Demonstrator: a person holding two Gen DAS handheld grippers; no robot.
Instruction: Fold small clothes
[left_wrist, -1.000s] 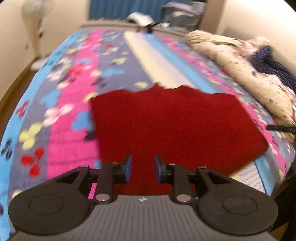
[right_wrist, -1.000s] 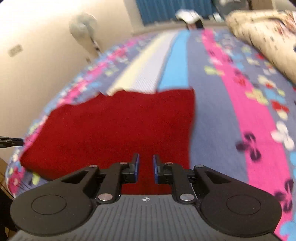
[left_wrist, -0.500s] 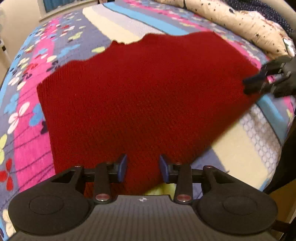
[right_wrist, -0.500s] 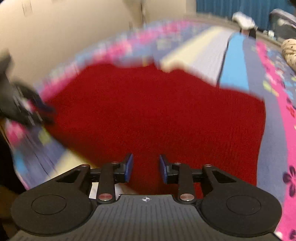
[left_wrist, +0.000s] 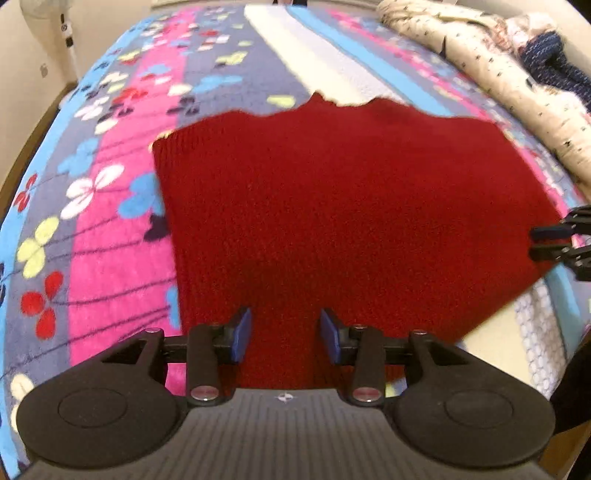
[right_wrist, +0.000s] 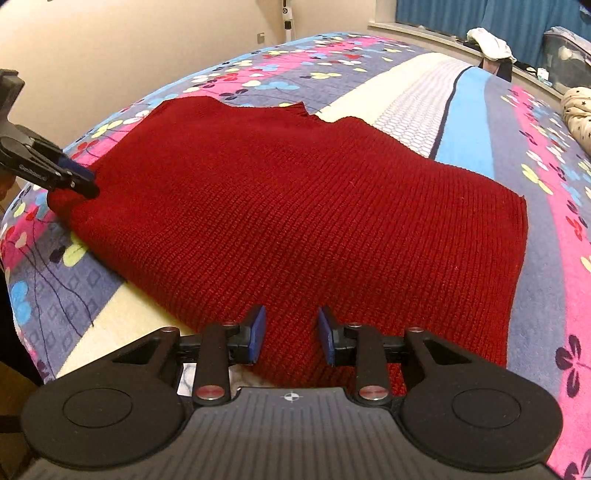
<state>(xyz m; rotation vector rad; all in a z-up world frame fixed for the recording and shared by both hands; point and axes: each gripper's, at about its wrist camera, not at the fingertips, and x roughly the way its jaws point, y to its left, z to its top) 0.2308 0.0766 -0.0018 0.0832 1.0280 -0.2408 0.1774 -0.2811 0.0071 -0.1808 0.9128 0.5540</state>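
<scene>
A dark red knitted garment (left_wrist: 351, 221) (right_wrist: 295, 206) lies spread flat on the bed. My left gripper (left_wrist: 284, 330) hangs over the garment's near edge by its left corner. Its jaws are opening, the knit lies under the gap, and the blue pads press on nothing. In the right wrist view the left gripper (right_wrist: 79, 179) shows at the garment's far left corner. My right gripper (right_wrist: 291, 334) stands open over the near edge at the other corner, also with only flat cloth below it. The left wrist view shows the right gripper (left_wrist: 546, 242) at the right edge.
A flowered blanket (left_wrist: 110, 206) in pink, blue and grey covers the bed. A cream patterned duvet (left_wrist: 480, 74) and a dark blue knit (left_wrist: 554, 66) lie along its right side. A fan (left_wrist: 44, 14) stands by the wall. Blue curtains (right_wrist: 480, 14) and a white cloth (right_wrist: 489, 42) lie beyond.
Both grippers' jaws have spread wider. The left gripper has come down closer to the garment's near edge. The right gripper swung over the garment's corner, then held still.
</scene>
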